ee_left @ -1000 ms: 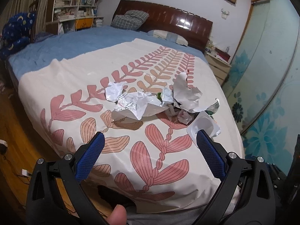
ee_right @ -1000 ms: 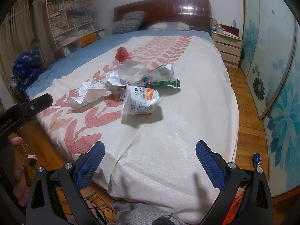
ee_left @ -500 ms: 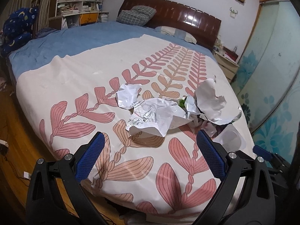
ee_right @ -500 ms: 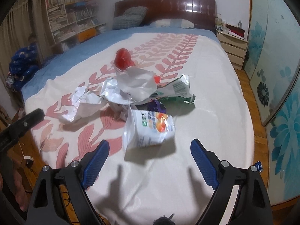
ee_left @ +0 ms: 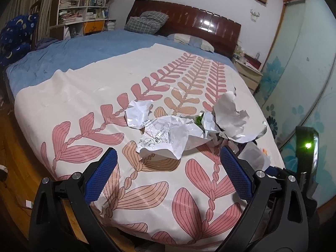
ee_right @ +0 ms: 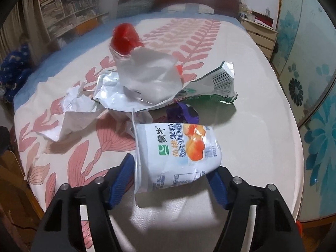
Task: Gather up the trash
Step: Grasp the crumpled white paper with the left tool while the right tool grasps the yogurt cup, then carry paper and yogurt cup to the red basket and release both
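Note:
A heap of trash lies on the leaf-patterned bedspread (ee_left: 88, 96). In the right wrist view a white yogurt cup (ee_right: 178, 147) lies on its side nearest me, in front of a purple wrapper (ee_right: 184, 113), a green packet (ee_right: 214, 86), a white plastic bag (ee_right: 147, 77) with a red lump (ee_right: 125, 37) on top, and crumpled paper (ee_right: 73, 109). My right gripper (ee_right: 170, 168) straddles the cup; its jaws are closing, with the blue pads close beside the cup's sides. My left gripper (ee_left: 168, 151) hovers open and empty just short of a crumpled printed sheet (ee_left: 166, 136) and a silver wrapper (ee_left: 233, 117).
The bed has a dark wooden headboard (ee_left: 199, 23) and pillows at the far end. A nightstand (ee_left: 247, 73) and flowered sliding doors (ee_left: 294, 84) stand on the right, bookshelves (ee_left: 84, 2) at the back left. Wooden floor (ee_left: 12, 151) borders the bed.
My right gripper has moved forward and down onto the yogurt cup and its jaws have narrowed around it. The left gripper drifted slightly closer to the paper, still open.

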Available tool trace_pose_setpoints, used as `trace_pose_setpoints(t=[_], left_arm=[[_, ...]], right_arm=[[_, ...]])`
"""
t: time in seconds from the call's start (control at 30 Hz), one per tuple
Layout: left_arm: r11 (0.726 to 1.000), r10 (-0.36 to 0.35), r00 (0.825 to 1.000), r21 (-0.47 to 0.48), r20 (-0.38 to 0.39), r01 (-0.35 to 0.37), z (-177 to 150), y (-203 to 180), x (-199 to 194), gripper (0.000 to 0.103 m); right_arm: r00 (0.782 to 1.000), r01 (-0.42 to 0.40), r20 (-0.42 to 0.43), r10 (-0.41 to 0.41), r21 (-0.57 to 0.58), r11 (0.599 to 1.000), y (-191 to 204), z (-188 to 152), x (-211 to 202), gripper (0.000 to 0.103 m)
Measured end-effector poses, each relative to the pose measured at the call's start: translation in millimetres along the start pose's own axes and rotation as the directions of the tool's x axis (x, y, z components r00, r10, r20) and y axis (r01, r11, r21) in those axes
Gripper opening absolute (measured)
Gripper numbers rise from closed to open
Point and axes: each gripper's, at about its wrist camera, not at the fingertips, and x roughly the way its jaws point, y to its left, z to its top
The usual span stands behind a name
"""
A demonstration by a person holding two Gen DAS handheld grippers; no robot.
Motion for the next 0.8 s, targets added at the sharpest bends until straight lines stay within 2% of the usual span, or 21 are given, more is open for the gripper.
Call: trace_pose_setpoints(t=[0.1, 0.33, 0.5, 0.53, 0.57, 0.6, 0.63, 0.67, 0.8], left_arm=[[1.0, -0.001, 1.0, 0.006, -0.017, 0.001, 0.4, -2.3, 8.4, 0.097], [0.991, 0.098, 0.992, 0.099, -0.081, -0.09, 4.3, -8.3, 53.1, 0.097], [0.989, 0.103, 0.984, 0.117, -0.148, -0.086, 8.3, -7.3, 84.1, 0.096], [0.992, 0.087, 0.981, 0.104, -0.176, -0.069, 7.9, -5.5, 91.2, 0.085], [0.993, 0.084, 0.976, 0.096, -0.201, -0.066, 6.8, -4.4, 95.9, 0.062], [0.993, 0.094, 0.968, 0.09, -0.233, -0.074, 4.7, -3.2, 102.8, 0.051], [0.993, 0.104, 0.958, 0.082, -0.267, -0.085, 1.4, -1.1, 110.5, 0.047], [0.994, 0.102, 0.957, 0.073, -0.271, -0.085, 0.0, -0.6, 112.5, 0.046], [0.999, 0.053, 0.968, 0.005, -0.245, -0.053, 3.7, 1.0, 106.7, 0.039]], right_arm=[[1.0, -0.029, -0.001, 0.029, 0.017, 0.999, -4.0, -1.9, -0.5, 0.063], [0.993, -0.109, 0.043, 0.107, 0.065, 0.992, -21.7, -14.2, -26.1, 0.062], [0.991, -0.129, 0.027, 0.128, 0.053, 0.99, -23.1, -17.9, -25.0, 0.062], [0.991, -0.13, 0.023, 0.129, 0.055, 0.99, -23.7, -18.0, -24.1, 0.062], [0.991, -0.131, 0.022, 0.13, 0.056, 0.99, -25.1, -20.3, -25.1, 0.062], [0.991, -0.133, 0.022, 0.132, 0.057, 0.989, -25.9, -20.9, -24.8, 0.062], [0.991, -0.134, 0.02, 0.133, 0.059, 0.989, -26.0, -20.7, -24.2, 0.062], [0.991, -0.136, 0.02, 0.135, 0.06, 0.989, -26.7, -21.3, -24.6, 0.062], [0.99, -0.141, 0.03, 0.139, 0.058, 0.988, -28.0, -21.2, -27.1, 0.062]])
